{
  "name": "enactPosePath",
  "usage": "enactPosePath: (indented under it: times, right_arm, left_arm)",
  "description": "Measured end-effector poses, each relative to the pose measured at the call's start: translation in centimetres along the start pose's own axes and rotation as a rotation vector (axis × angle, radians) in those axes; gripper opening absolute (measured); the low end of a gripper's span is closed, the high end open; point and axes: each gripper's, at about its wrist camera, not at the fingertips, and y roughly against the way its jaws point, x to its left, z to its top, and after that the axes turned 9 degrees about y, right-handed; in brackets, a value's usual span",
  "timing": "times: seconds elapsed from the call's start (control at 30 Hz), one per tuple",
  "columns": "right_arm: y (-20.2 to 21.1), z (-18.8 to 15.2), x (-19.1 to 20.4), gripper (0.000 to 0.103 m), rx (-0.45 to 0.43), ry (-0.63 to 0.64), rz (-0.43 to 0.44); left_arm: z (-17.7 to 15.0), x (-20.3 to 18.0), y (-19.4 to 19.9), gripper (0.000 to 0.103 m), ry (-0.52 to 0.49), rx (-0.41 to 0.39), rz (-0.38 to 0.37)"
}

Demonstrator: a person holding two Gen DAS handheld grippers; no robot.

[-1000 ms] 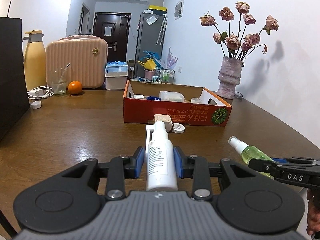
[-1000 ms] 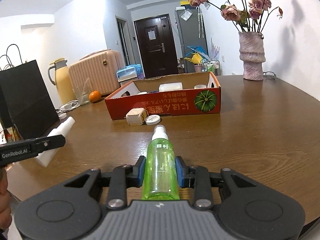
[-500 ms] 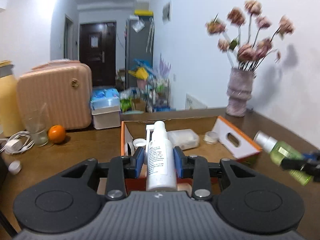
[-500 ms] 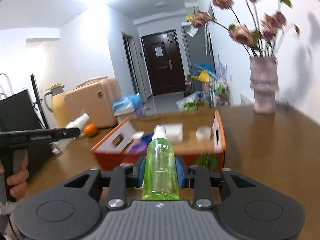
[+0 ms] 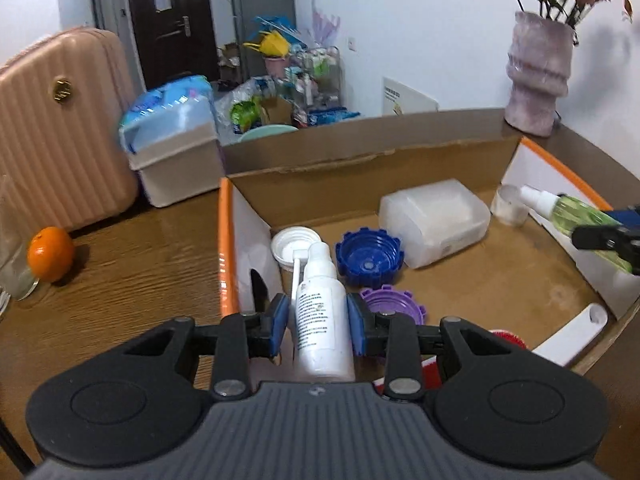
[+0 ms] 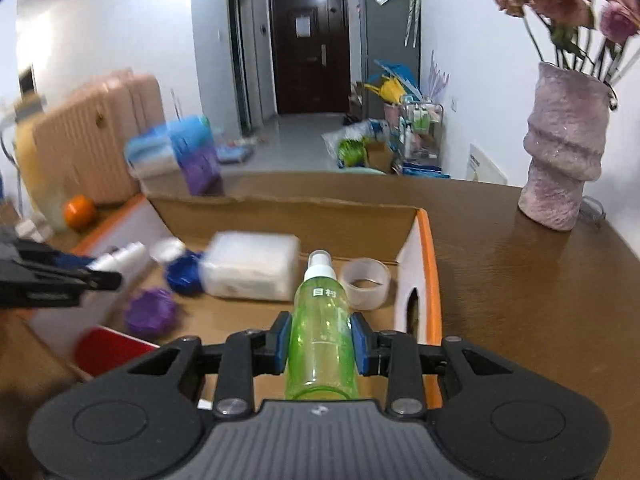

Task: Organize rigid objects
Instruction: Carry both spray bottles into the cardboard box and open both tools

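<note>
Already your left claw (image 5: pixel 316 318) grips the white spray bottle (image 5: pixel 321 320) and your right claw (image 6: pixel 322 340) the green spray bottle (image 6: pixel 322 336) over the cardboard box (image 5: pixel 360 152); release both inside

The left black plastic two-finger tool (image 5: pixel 319 330) has a grey ribbed housing at its base with a small pale logo at the top edge, flanked by two rounded black lobes, each moulded with a shallow circular recess. From the lobes run black link arms with triangular cut-outs, fixed by round silver screws, and they end in blue pads (image 5: pixel 278 325) on the inner faces of the fingers. The right black plastic two-finger tool (image 6: pixel 321 344) is built alike, with the same grey ribbed housing, silver screws and blue pads (image 6: pixel 361 345).
</note>
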Motion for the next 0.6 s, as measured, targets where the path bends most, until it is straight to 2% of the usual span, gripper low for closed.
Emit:
enactPosePath:
  times: [0.07, 0.13, 0.23, 0.4, 0.6]
  right_arm:
    - [-1.2, 0.0, 0.4, 0.030, 0.041, 0.057, -0.036]
    - [-1.9, -0.3, 1.0, 0.030, 0.073, 0.104, -0.050]
    - [-2.4, -0.4, 1.4, 0.027, 0.090, 0.134, -0.090]
    - [-1.3, 0.0, 0.5, 0.027, 0.069, 0.116, -0.115]
    - [2.9, 1.6, -0.1, 0.030, 0.008, 0.089, -0.098]
  left_arm:
    - [0.0, -0.4, -0.4, 0.035, -0.034, 0.007, -0.018]
    - [-0.1, -0.8, -0.6, 0.040, -0.058, 0.002, -0.009]
    - [0.0, -0.9, -0.5, 0.046, -0.047, -0.002, -0.021]
    - [0.4, -0.6, 0.8, 0.047, -0.032, -0.025, -0.014]
    - [1.0, -0.1, 4.4, 0.051, -0.008, -0.084, 0.009]
